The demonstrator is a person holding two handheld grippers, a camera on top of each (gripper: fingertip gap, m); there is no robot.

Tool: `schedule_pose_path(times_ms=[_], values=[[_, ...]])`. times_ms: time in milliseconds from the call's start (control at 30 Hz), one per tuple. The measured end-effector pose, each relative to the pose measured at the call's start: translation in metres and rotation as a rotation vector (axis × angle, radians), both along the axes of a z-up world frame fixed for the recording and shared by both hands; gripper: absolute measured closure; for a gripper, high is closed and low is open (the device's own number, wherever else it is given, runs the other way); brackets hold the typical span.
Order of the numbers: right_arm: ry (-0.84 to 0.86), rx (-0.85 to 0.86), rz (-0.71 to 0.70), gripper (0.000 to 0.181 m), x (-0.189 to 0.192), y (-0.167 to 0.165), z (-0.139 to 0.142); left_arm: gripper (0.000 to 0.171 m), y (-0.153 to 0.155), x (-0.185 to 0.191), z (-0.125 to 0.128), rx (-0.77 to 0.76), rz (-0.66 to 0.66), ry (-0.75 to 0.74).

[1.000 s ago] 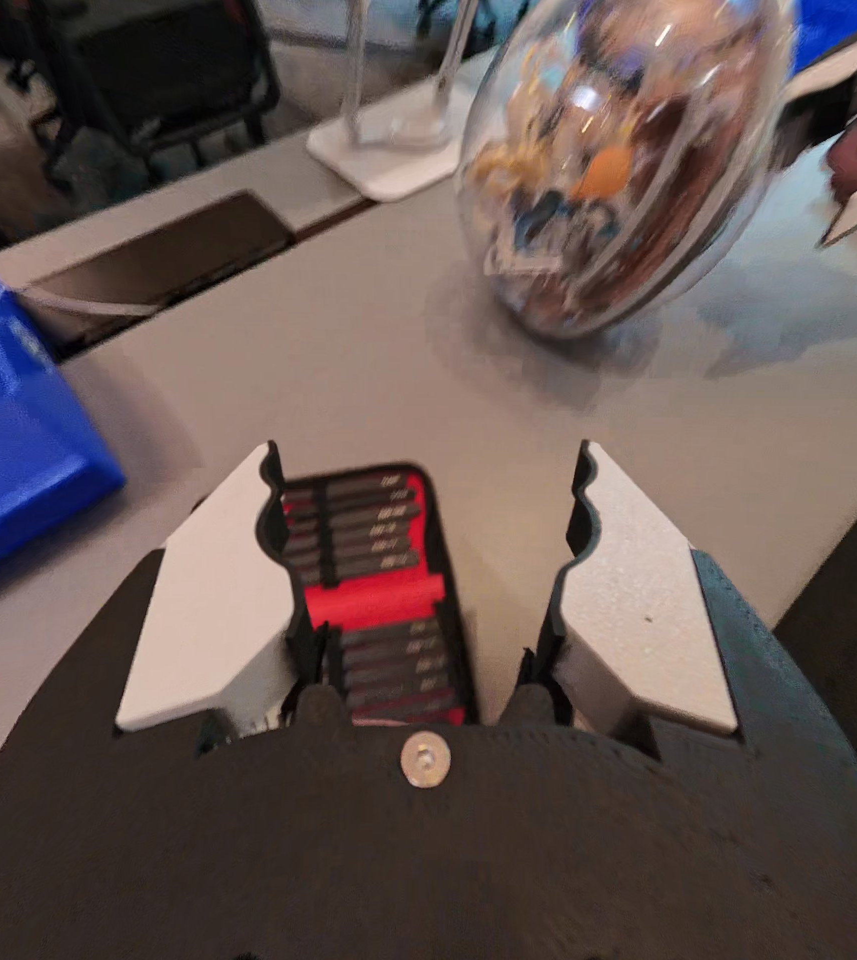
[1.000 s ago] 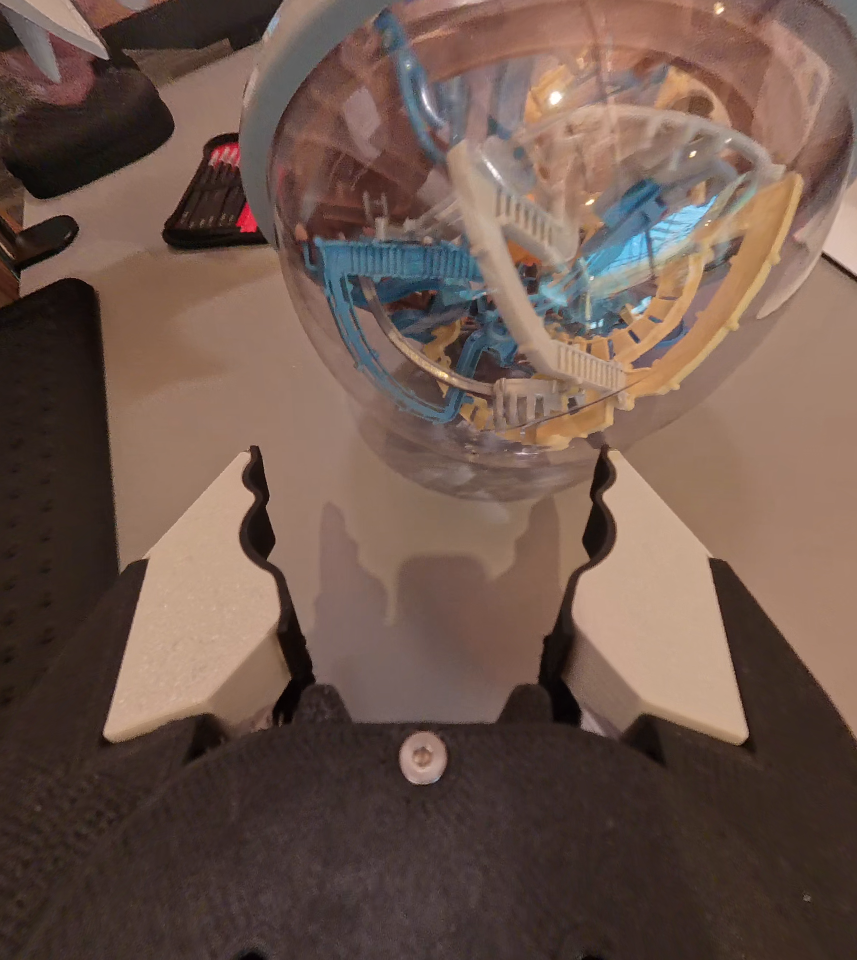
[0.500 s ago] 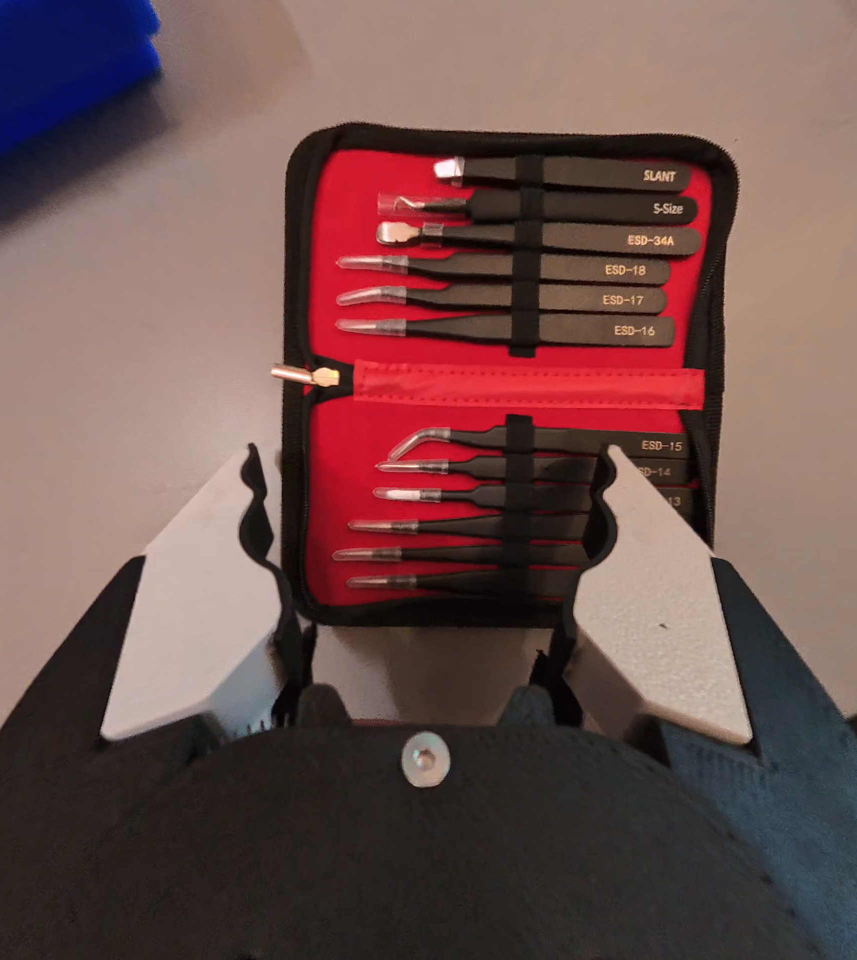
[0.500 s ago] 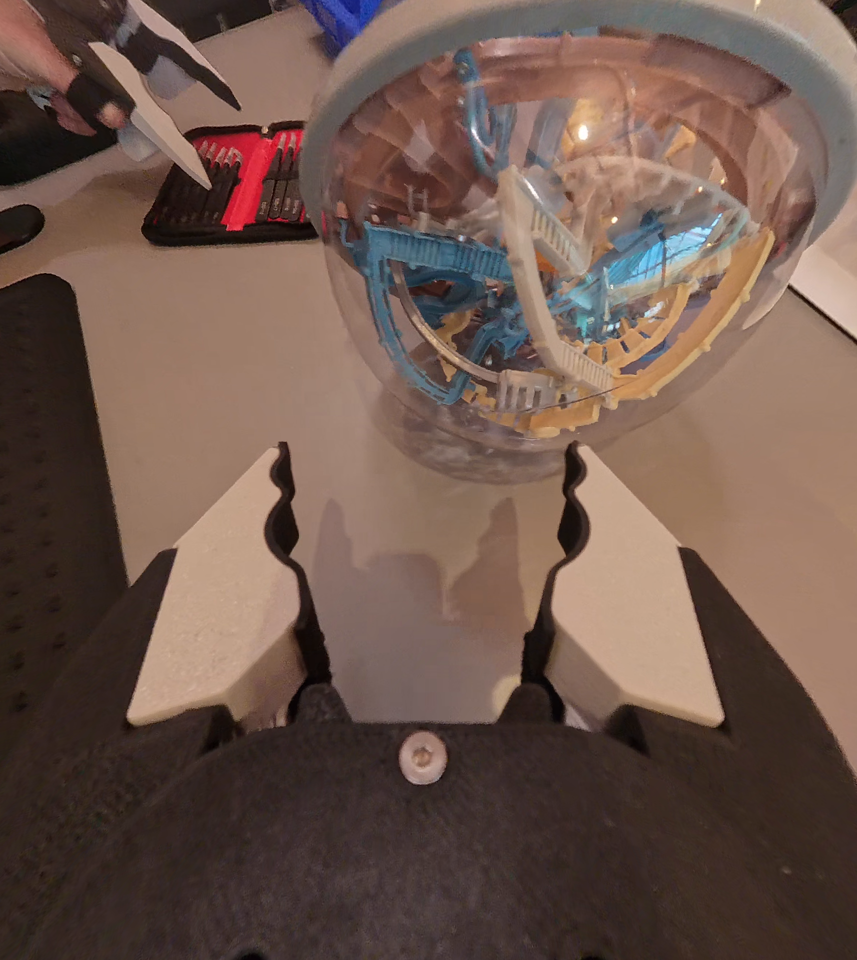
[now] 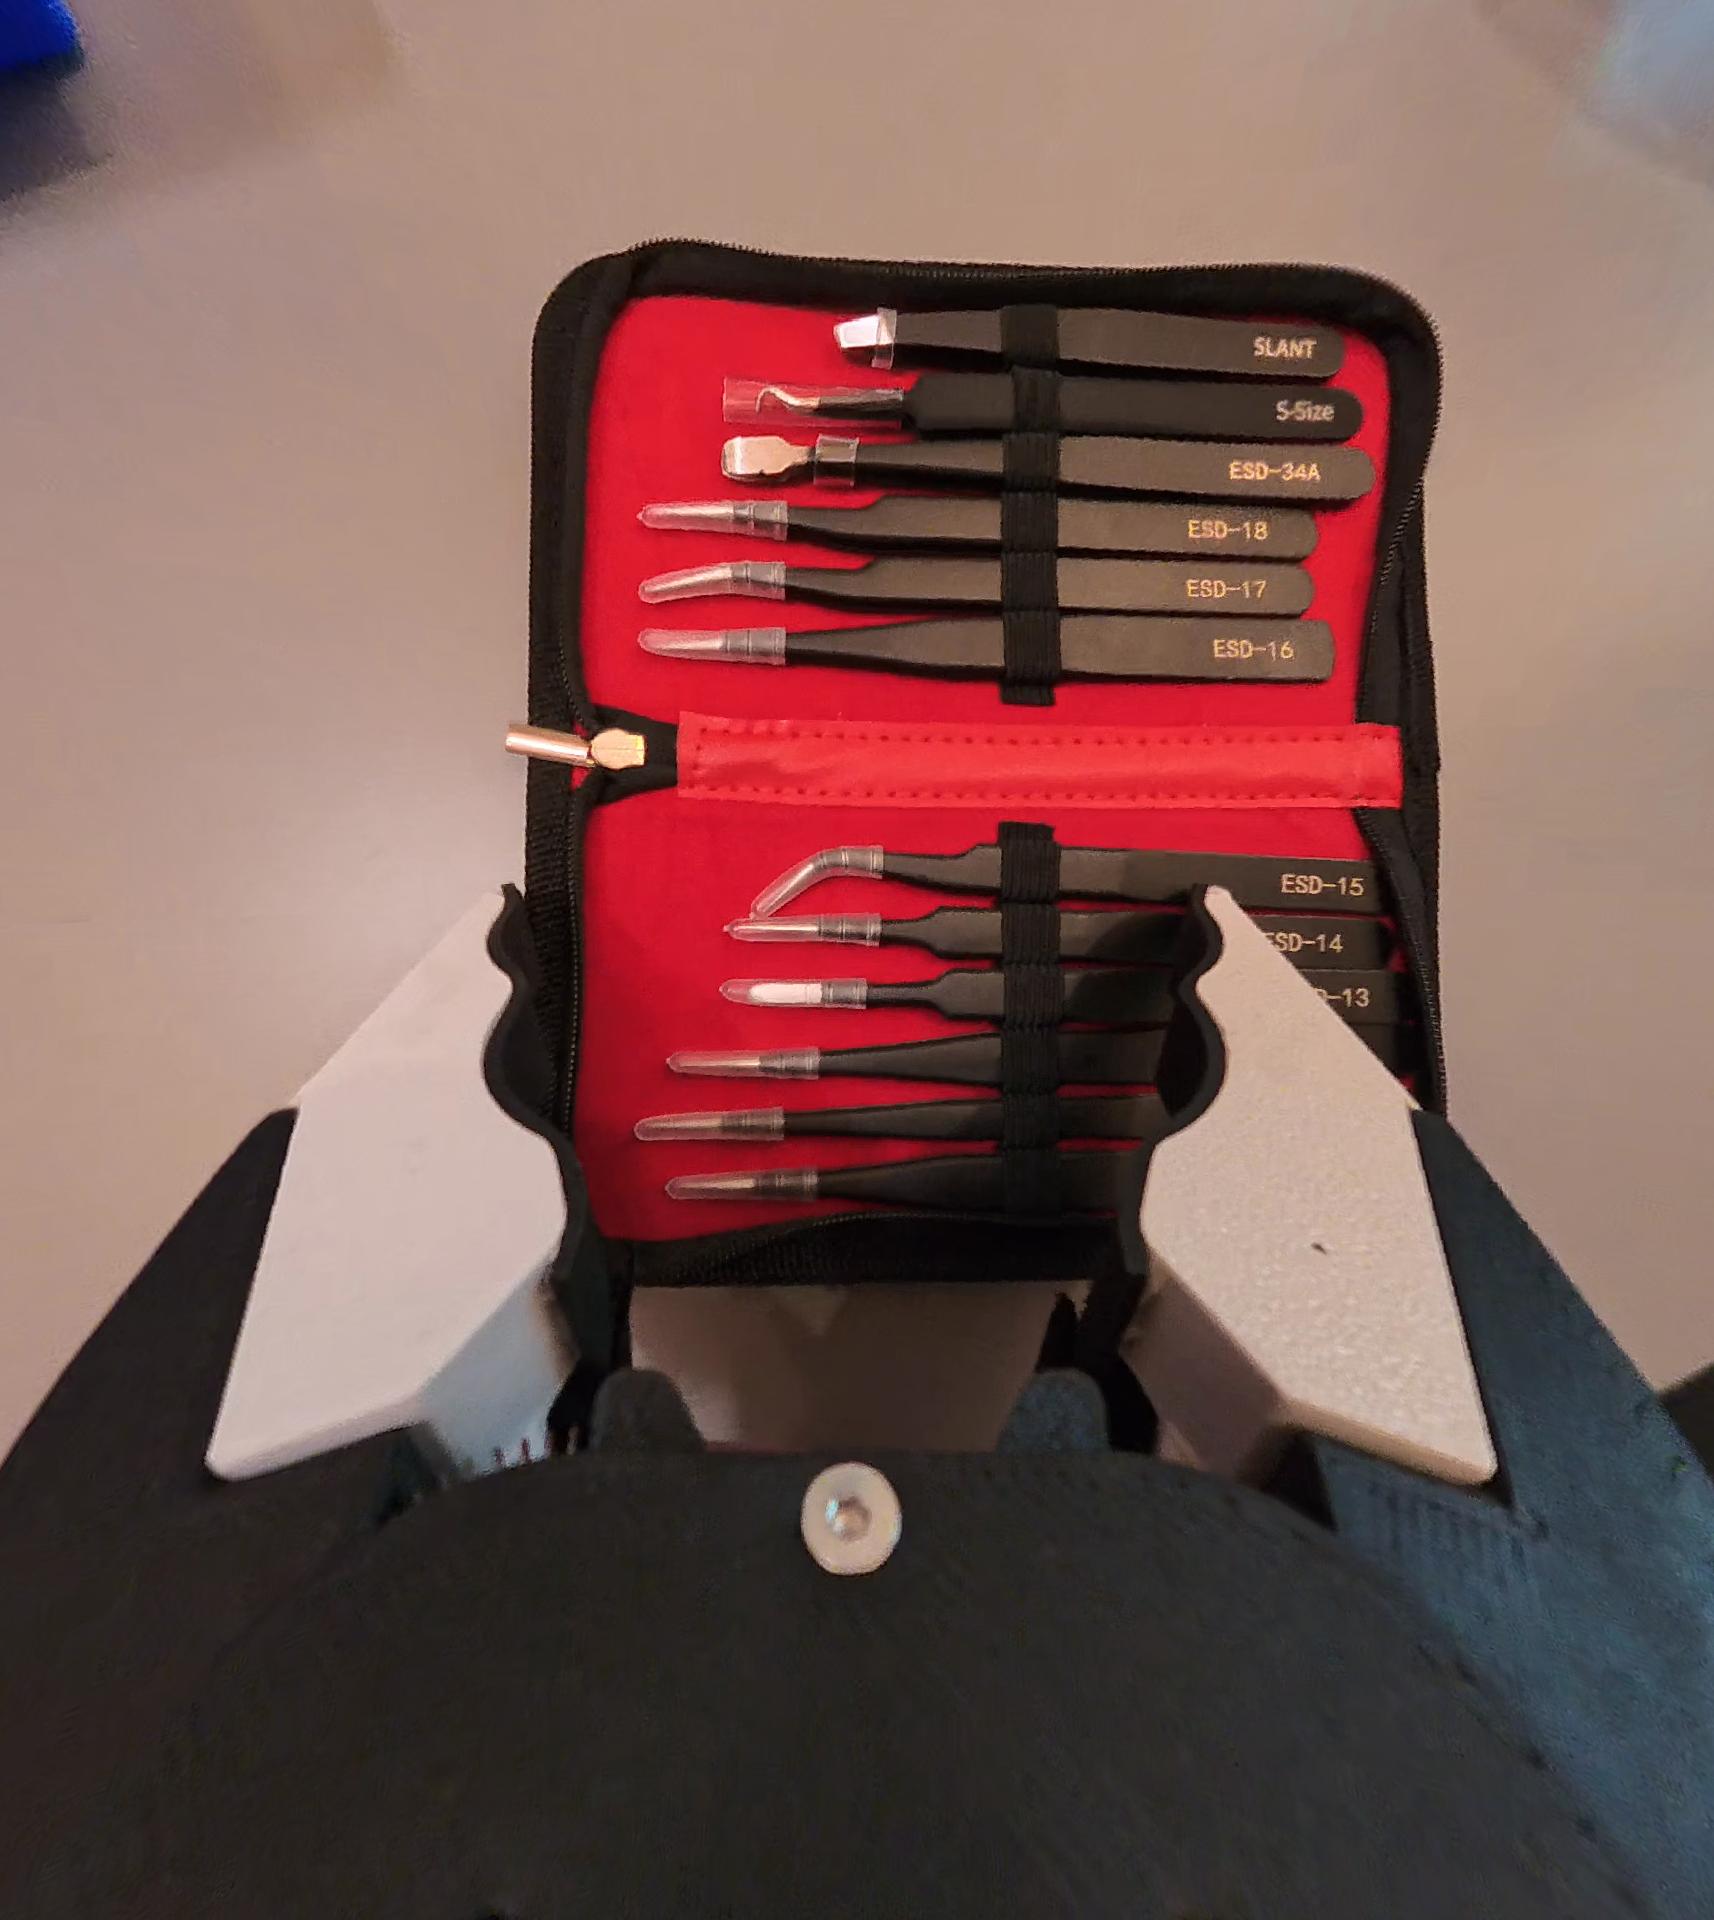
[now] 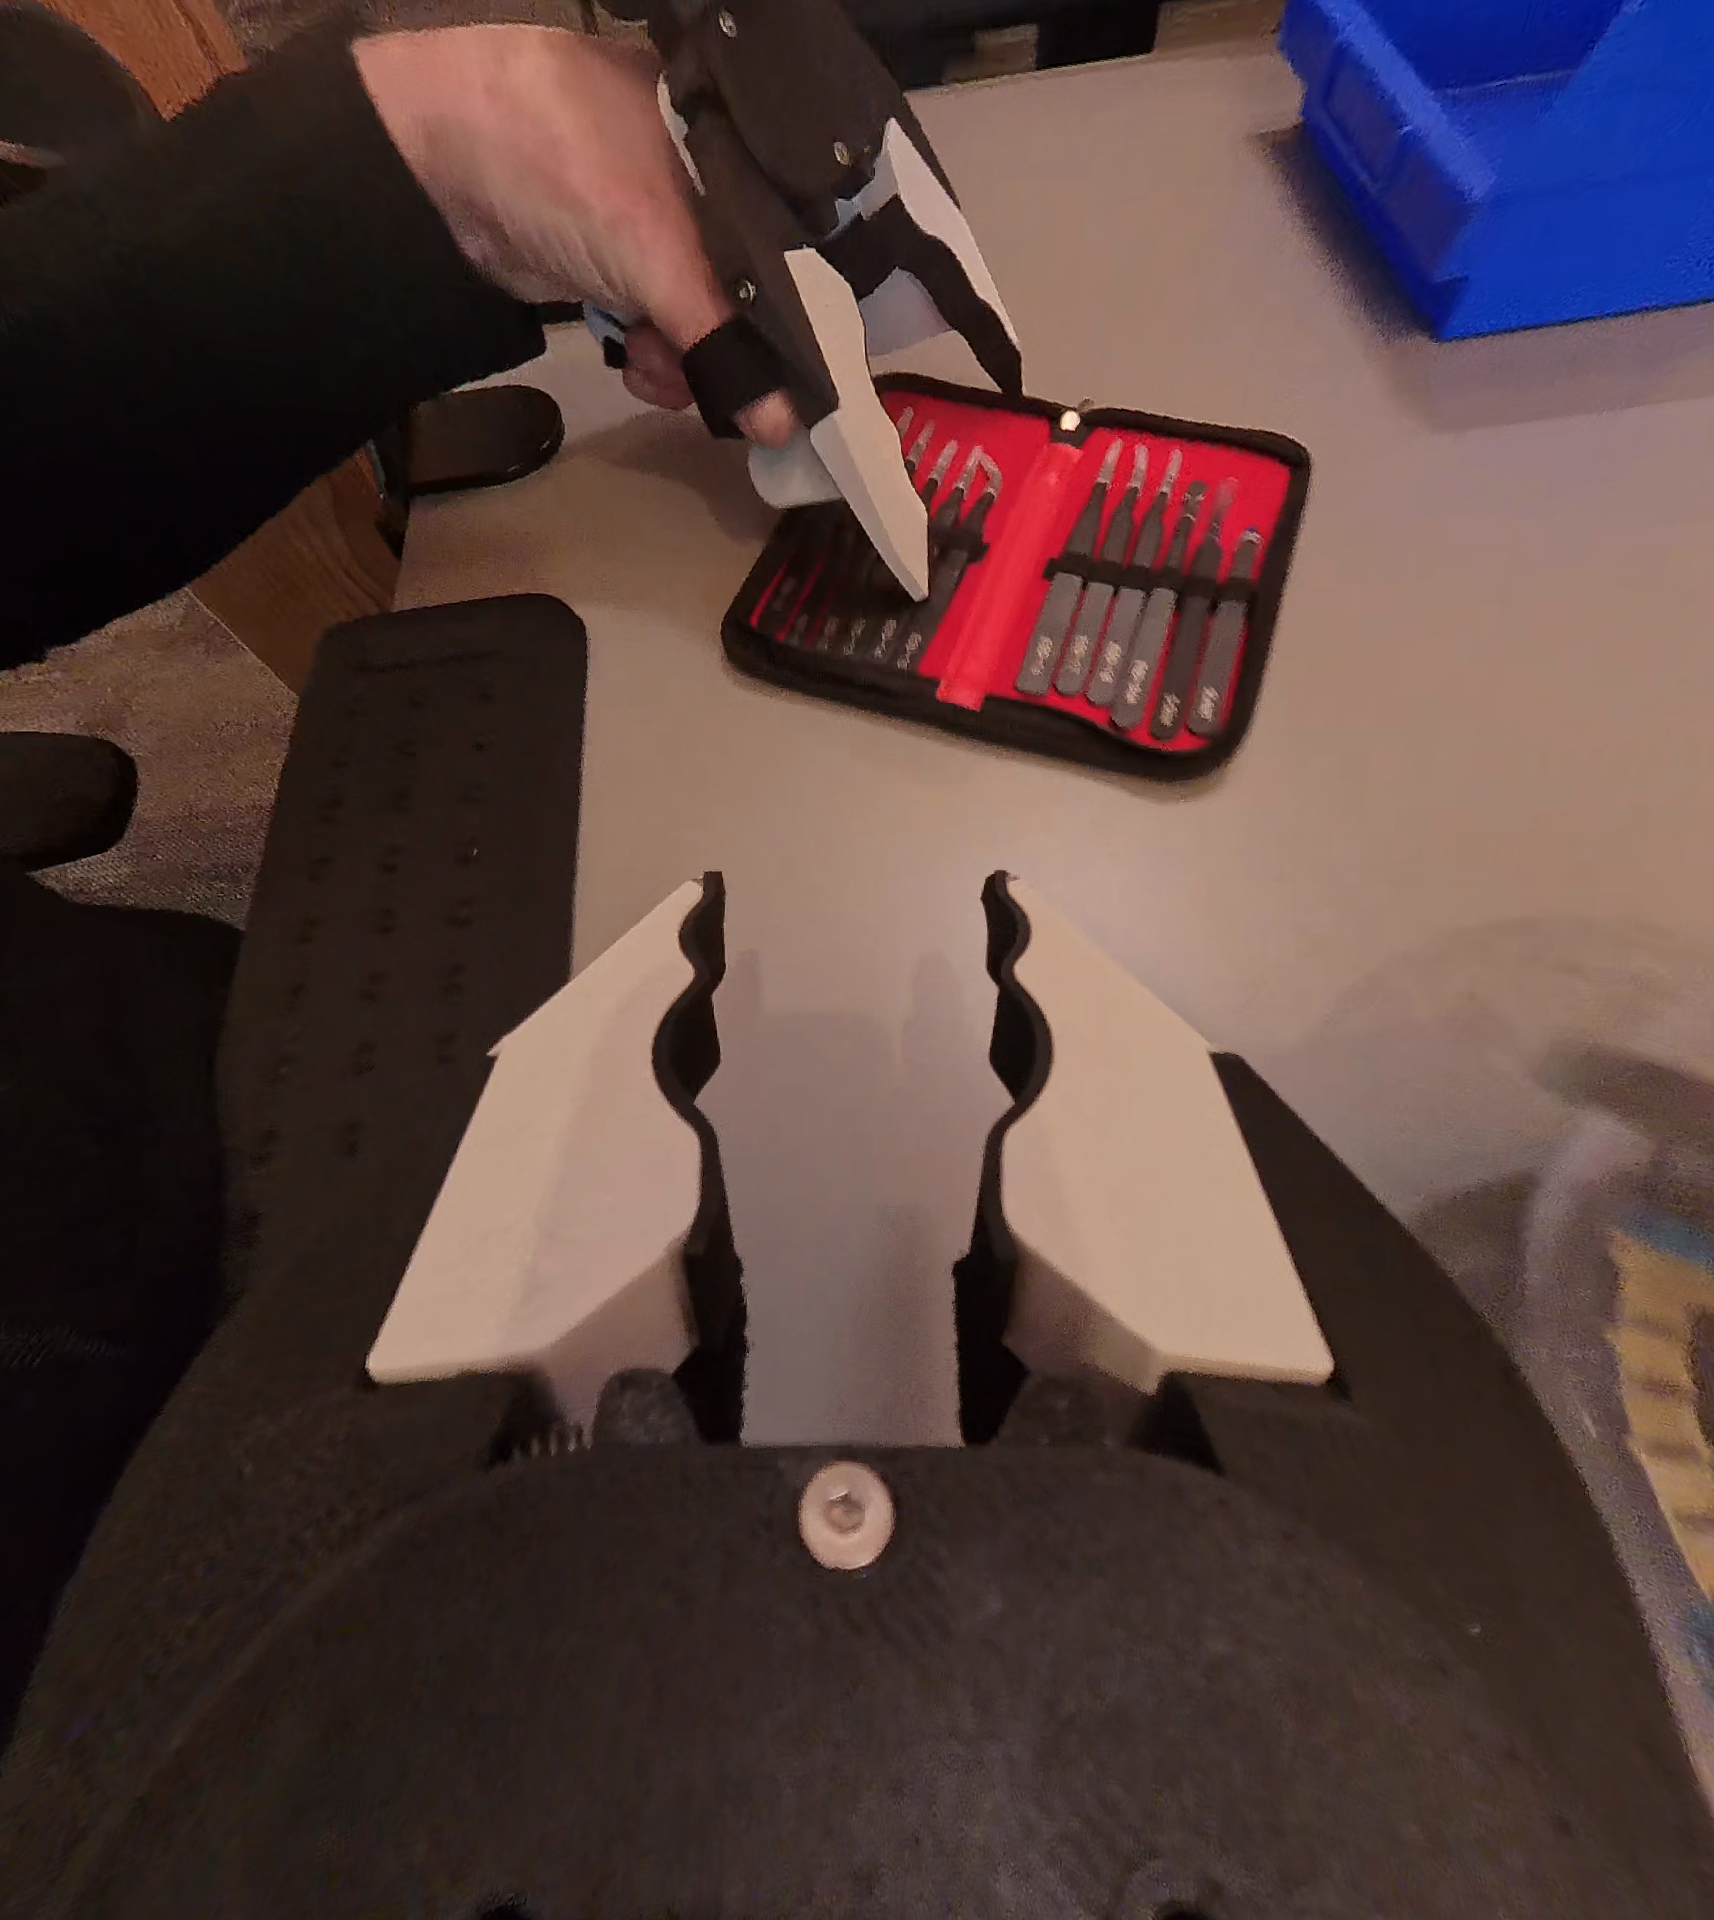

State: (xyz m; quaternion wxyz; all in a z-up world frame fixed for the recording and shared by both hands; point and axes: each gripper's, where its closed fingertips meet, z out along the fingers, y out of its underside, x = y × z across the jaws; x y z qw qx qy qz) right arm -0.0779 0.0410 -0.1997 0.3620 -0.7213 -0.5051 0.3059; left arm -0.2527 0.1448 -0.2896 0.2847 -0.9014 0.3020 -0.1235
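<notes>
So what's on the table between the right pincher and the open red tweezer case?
Nothing: in the right wrist view only bare grey table separates the right gripper from the case.

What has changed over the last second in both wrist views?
The left gripper swung from the clear ball to hover over the open tweezer case. The right gripper turned away from the ball and narrowed its jaws. Nothing was grasped; the case stayed flat on the table.

Blue bin [image 6: 1559, 156] beyond open tweezer case [image 6: 1019, 592]
</notes>
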Motion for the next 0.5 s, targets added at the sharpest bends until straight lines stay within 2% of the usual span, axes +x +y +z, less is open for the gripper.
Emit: schedule_pose_path(times_ms=[133, 267, 500], values=[[-0.038, -0.030, 0.003, 0.138, -0.033, 0.014, -0.026, 0.058, -0.022, 0.017, 0.008, 0.006, 0.026, -0.081], [-0.074, -0.034, 0.028, 0.139, -0.050, 0.019, -0.045, 0.076, -0.040, 0.013, 0.032, 0.018, 0.024, -0.228], [-0.087, -0.023, 0.036, 0.154, -0.063, 0.034, -0.050, 0.093, -0.050, -0.003, 0.018, 0.020, -0.004, -0.141]])
